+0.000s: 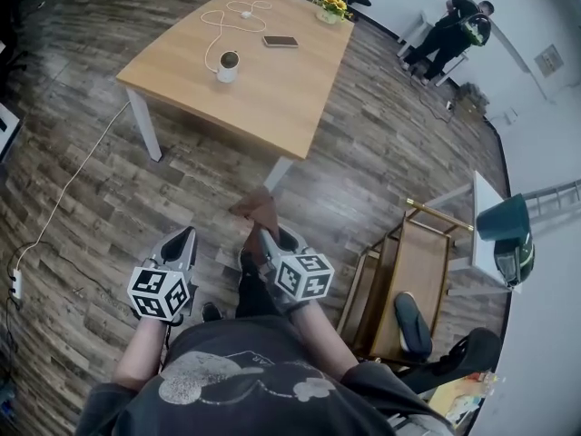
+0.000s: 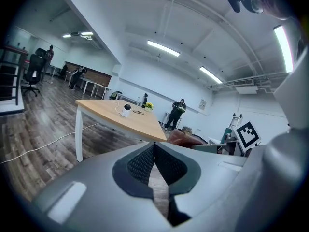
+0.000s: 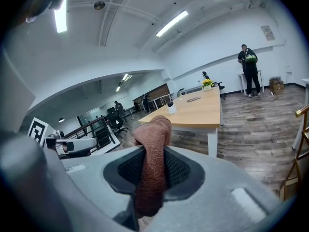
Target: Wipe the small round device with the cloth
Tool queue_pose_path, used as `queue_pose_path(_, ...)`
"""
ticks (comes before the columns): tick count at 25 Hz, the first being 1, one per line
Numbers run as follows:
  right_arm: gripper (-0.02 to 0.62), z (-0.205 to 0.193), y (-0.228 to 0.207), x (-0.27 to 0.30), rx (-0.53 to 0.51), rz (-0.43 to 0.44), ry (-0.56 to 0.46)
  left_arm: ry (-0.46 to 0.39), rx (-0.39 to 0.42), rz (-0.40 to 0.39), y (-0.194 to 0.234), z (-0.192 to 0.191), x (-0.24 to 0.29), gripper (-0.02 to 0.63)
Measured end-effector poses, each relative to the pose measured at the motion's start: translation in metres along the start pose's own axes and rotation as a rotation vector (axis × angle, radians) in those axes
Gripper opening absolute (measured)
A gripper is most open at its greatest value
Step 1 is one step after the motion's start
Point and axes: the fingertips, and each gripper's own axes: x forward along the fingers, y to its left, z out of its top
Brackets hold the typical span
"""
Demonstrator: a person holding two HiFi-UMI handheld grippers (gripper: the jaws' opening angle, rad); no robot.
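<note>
At about 9 o'clock in the head view a thin white cord [image 1: 68, 189] trails over the grey-brown plank floor [image 1: 381, 153] to a white power strip [image 1: 14, 284] at the frame's edge. Just right of it, near 7 o'clock, the left gripper [image 1: 186, 234] points forward, its smooth grey shells topped by a cube with black-and-white square markers [image 1: 159, 291]. In the left gripper view its [image 2: 154, 146] ribbed dark pads meet at the tips with nothing between them, and only floor shows in the narrow slit below. Close beside it, near 6 o'clock, the right gripper [image 1: 263, 236] carries its own marker cube [image 1: 304, 275]. It is clamped on a rust-brown cloth [image 1: 259, 209] whose soft fold sticks out beyond the tips. The right gripper view shows the gripper's [image 3: 153, 149] mesh-textured pads pressing both sides of that nubbly terry cloth [image 3: 153, 129], which rises in a rounded hump above them. The small round device [image 1: 227, 65] is well apart from both grippers, at about 12 o'clock. It is a white, squat cylinder with a dark round face, standing on a table [image 1: 272, 89] with a pale matte wood top and white legs. A looping white cable [image 1: 218, 25] runs away from it across the top. To its right lie a flat dark phone [image 1: 280, 41] and, at the far corner, a small pot of yellow flowers [image 1: 332, 7]. At 4 o'clock stands a wooden cart with brass-coloured rails [image 1: 419, 262].
</note>
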Motion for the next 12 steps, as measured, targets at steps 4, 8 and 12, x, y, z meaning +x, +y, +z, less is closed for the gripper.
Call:
queue_pose_path(4,0.078,0.025,-0.017,0.031,0.000,0.029,-0.008,-0.019,-0.002,0.031,0.013,0.020,0.028,0.018)
queue_pose_path(8,0.077,0.052,-0.038,0.062,-0.002,0.058,-0.007,-0.034,0.013,0.052,0.019,0.043,0.064,0.018)
queue_pose_path(12,0.078,0.078,-0.062,0.088,-0.011,0.083,0.001,-0.042,0.013,0.074,0.022,0.061,0.103,0.018)
